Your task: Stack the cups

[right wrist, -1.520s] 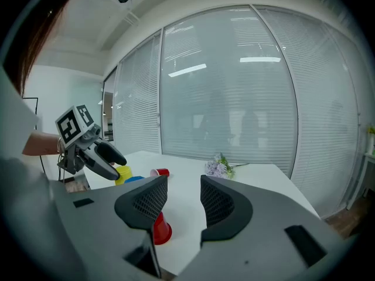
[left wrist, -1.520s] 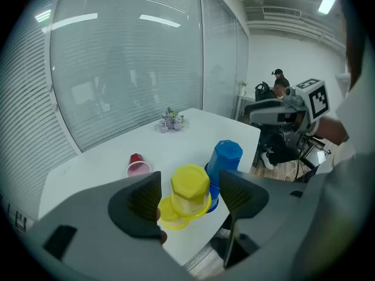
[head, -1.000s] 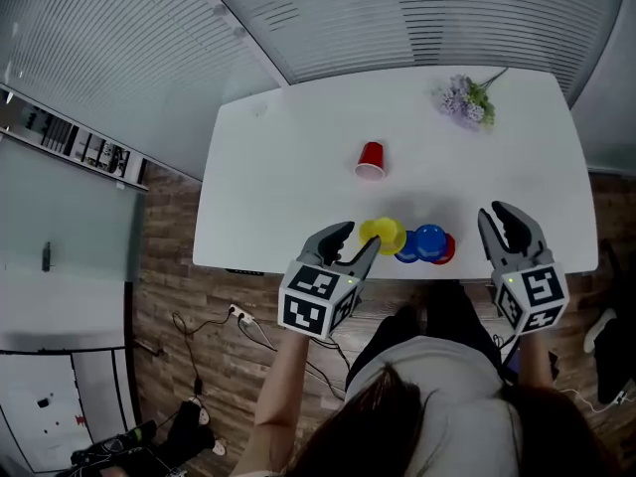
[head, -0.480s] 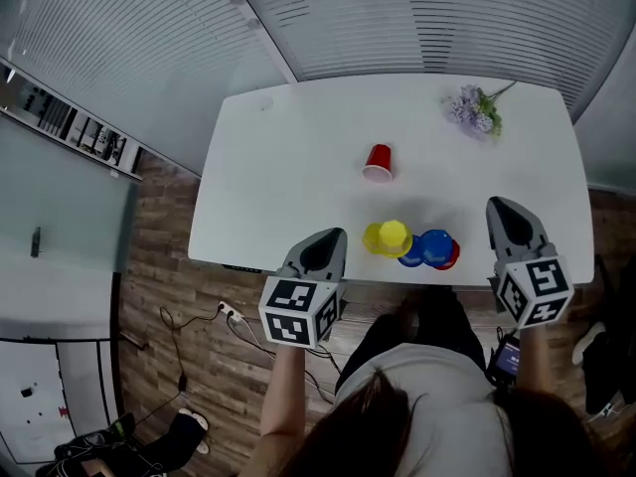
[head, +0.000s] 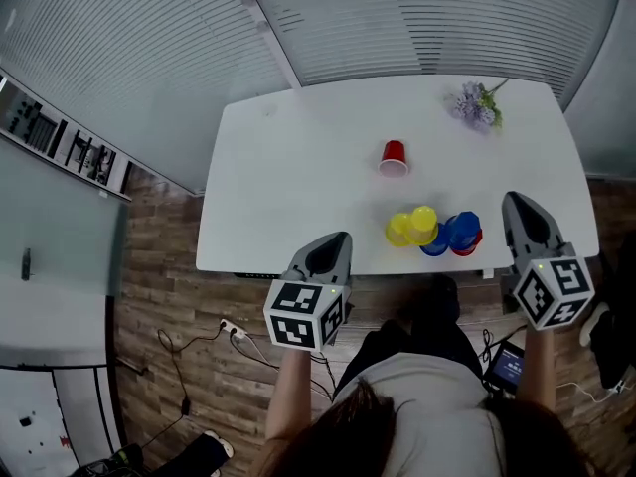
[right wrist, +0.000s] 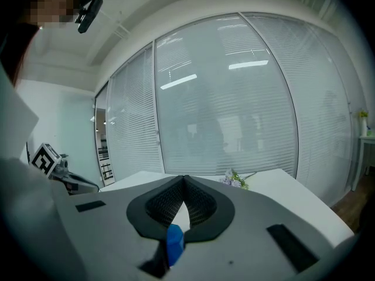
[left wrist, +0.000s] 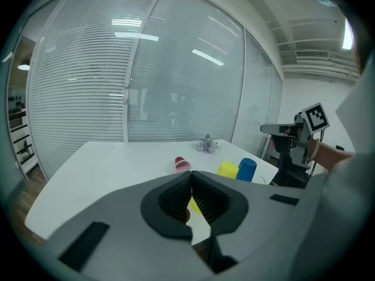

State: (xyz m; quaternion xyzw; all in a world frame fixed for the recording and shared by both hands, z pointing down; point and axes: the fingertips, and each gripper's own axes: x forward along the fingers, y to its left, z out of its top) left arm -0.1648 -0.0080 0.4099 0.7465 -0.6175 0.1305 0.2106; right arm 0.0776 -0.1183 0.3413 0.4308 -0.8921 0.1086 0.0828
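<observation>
Left gripper (head: 335,239), right gripper (head: 520,205): closed, empty | flank yellow cup (head: 412,227) and blue cup (head: 460,232) at table's (head: 298,167) near edge, likely readying a pick | red cup (head: 395,157) farther, alone.

Head camera: high over person, faces steeply down, takes in whole white table (head: 298,167) from moderate distance.
Left gripper (head: 336,241) camera: low at table's near edge, faces across tabletop toward blinds wall (left wrist: 76,81).
Right gripper (head: 519,207) camera: low, near-level, faces same wall.
All three views share flower sprig (head: 475,104) and tabletop.
</observation>
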